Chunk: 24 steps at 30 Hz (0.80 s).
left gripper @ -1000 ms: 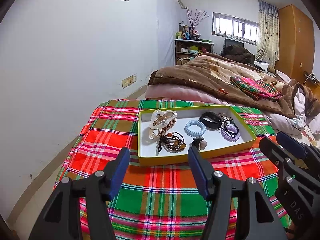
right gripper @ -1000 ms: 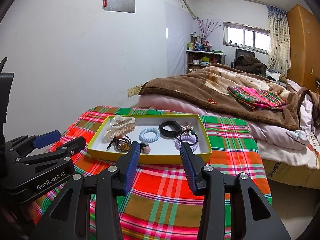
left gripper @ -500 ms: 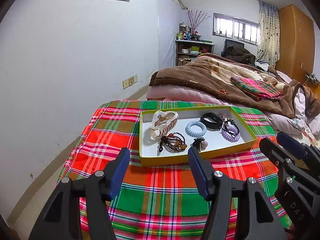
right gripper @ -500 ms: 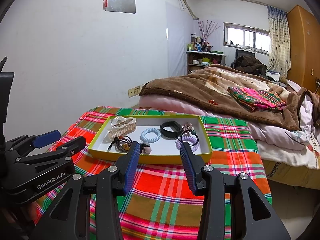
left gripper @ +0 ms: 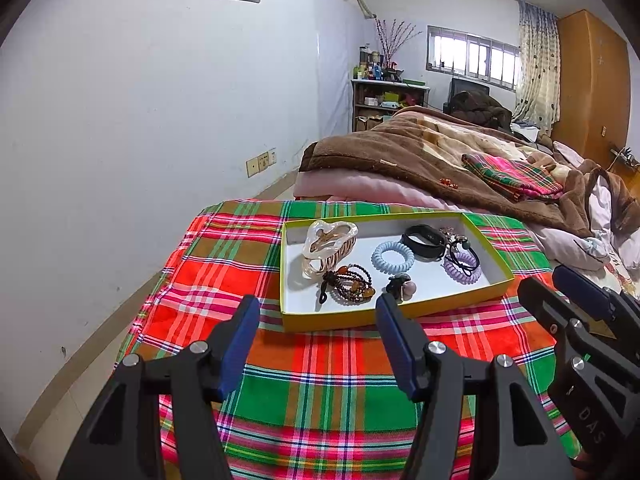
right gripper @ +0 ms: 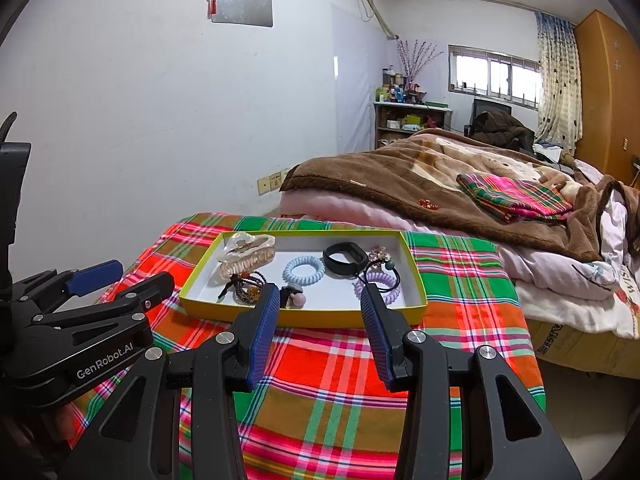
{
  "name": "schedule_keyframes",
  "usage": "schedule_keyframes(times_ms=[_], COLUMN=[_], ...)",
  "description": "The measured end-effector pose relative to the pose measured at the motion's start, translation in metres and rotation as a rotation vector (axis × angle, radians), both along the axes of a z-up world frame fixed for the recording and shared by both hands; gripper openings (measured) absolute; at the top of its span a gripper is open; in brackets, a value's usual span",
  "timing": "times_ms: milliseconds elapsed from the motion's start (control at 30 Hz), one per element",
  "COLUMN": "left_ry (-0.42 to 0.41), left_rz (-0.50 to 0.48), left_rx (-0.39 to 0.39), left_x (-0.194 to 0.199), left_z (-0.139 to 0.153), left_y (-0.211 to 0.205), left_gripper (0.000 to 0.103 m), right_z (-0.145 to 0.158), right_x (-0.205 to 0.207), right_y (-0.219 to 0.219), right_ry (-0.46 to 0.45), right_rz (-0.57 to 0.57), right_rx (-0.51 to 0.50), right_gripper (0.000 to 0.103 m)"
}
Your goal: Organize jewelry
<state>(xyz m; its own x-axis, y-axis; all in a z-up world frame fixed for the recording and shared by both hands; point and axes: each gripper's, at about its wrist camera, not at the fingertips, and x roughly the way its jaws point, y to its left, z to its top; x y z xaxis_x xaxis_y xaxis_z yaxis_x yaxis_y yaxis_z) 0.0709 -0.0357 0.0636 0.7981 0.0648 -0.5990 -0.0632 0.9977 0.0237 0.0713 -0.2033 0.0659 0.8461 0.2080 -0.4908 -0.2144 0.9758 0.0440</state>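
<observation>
Currently: left gripper (left gripper: 316, 344), lower centre of frame, jaws apart, nothing between. Right gripper (right gripper: 320, 330), lower centre, jaws parted, empty. Just beyond both: yellow tray (left gripper: 352, 318), mid-frame, on plaid cloth (left gripper: 320, 392). Contents: shell hair claw (left gripper: 328, 242), beaded bracelet (left gripper: 350, 284), blue coil tie (left gripper: 393, 256), black band (left gripper: 424, 236), purple coil tie (left gripper: 462, 270), small clip (left gripper: 401, 286). Advised: approach over near rim, one piece at a time; bracelet touching claw, likely to snag. Upper right: bed with brown blanket (left gripper: 420, 152), clear of reach.
</observation>
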Motion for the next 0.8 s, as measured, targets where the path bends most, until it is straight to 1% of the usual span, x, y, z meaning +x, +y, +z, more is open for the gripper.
schedule_keyframes(times_ms=[800], left_ry=[0.014], left_rz=[0.002], left_rx=[0.005], left_x=[-0.0002], left_z=[0.0007], left_y=[0.001], left_gripper=[0.062], right_z=[-0.0015], right_x=[0.001], right_y=[0.0007], right_ry=[0.003], right_rz=[0.002], right_rx=[0.002], right_gripper=[0.043])
